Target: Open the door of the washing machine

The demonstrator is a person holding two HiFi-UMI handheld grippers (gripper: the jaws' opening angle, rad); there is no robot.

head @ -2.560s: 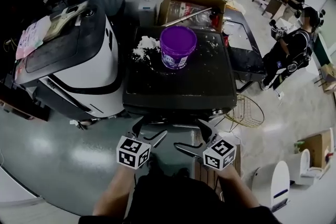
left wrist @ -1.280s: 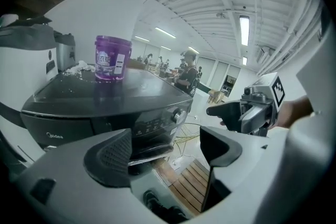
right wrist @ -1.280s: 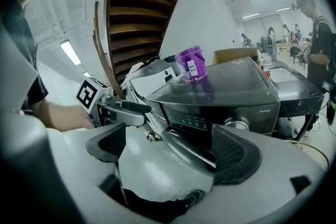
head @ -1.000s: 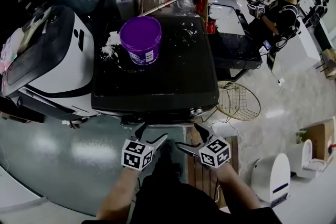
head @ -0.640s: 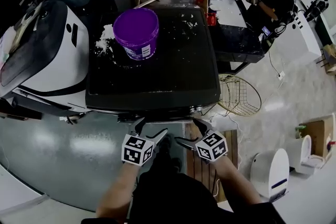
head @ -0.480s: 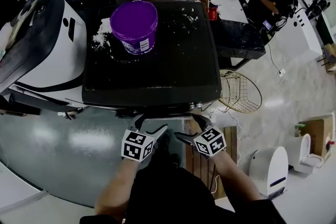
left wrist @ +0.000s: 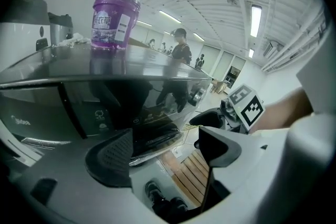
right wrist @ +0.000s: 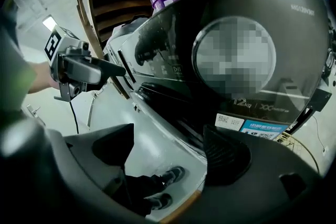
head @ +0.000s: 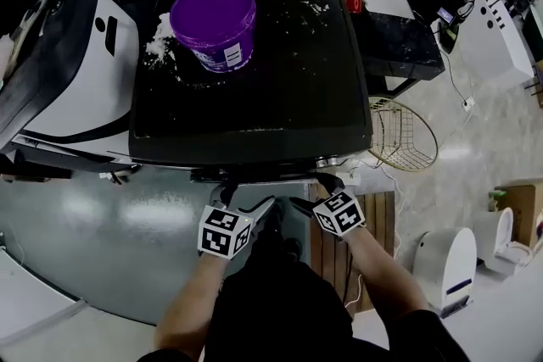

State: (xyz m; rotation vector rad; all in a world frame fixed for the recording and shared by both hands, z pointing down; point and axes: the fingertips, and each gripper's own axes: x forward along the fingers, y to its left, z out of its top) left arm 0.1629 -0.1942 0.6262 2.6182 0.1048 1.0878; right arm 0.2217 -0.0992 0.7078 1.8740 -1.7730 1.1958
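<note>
Left gripper [head: 246,201] and right gripper [head: 312,192] hover spread, empty, before the glossy black washing machine [head: 254,89]; right jaws just narrowing towards its round door [right wrist: 283,86]

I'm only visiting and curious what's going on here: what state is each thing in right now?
Black glossy washing machine: closed.
Purple plastic bucket: upright on the machine, lid on.
White powder: spilled beside the bucket.
Left gripper: open, empty.
Right gripper: open, empty, jaws have just been closing somewhat.
</note>
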